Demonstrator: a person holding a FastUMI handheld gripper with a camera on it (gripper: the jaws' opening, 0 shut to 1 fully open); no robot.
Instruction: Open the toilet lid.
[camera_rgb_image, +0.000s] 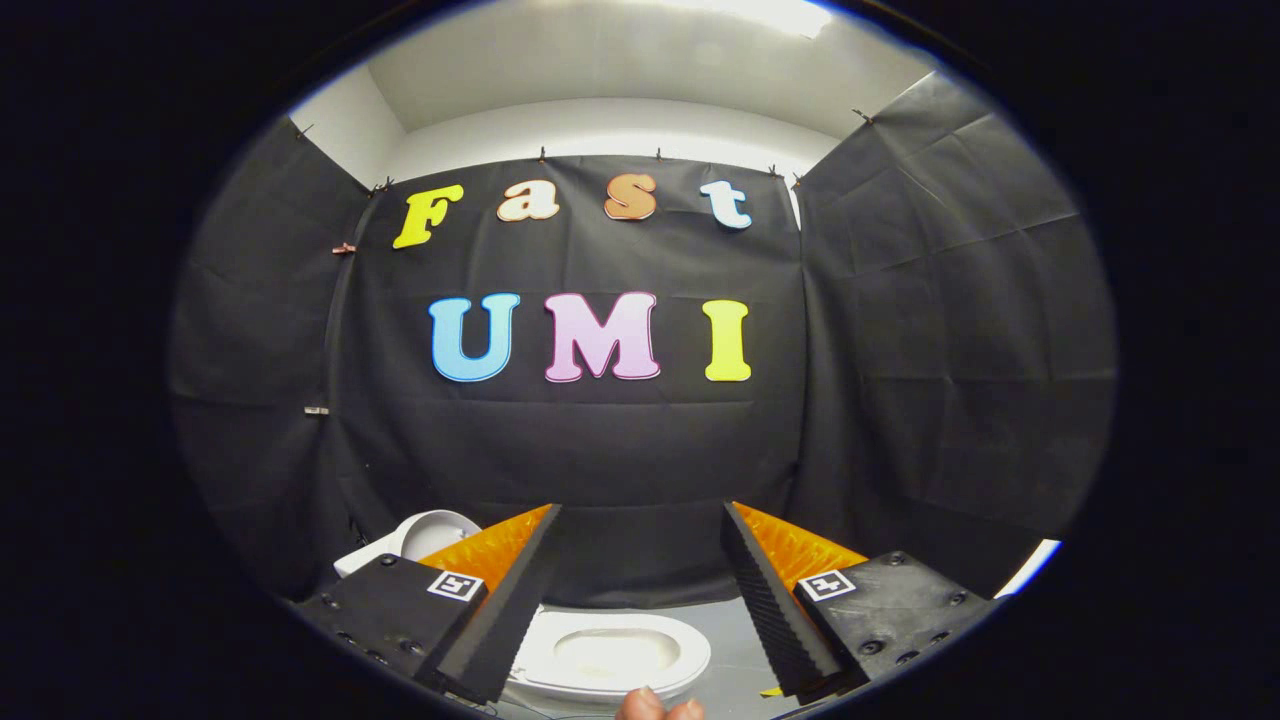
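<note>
A small white toilet (610, 655) stands low down between my two fingers, on a grey floor. Its top is a white oval ring around a paler inner oval; I cannot tell whether that is the lid or the seat. A second rounded white part (432, 535) rises at the toilet's left, partly hidden behind my left finger. My gripper (640, 508) is open, held well above the toilet, with nothing between its fingers. Its fingertips point at the black cloth wall beyond.
Black cloth walls (600, 440) enclose the booth at the back and on both sides. A person's fingertips (660, 708) show just in front of the toilet. Grey floor (735, 640) lies to the right of the toilet.
</note>
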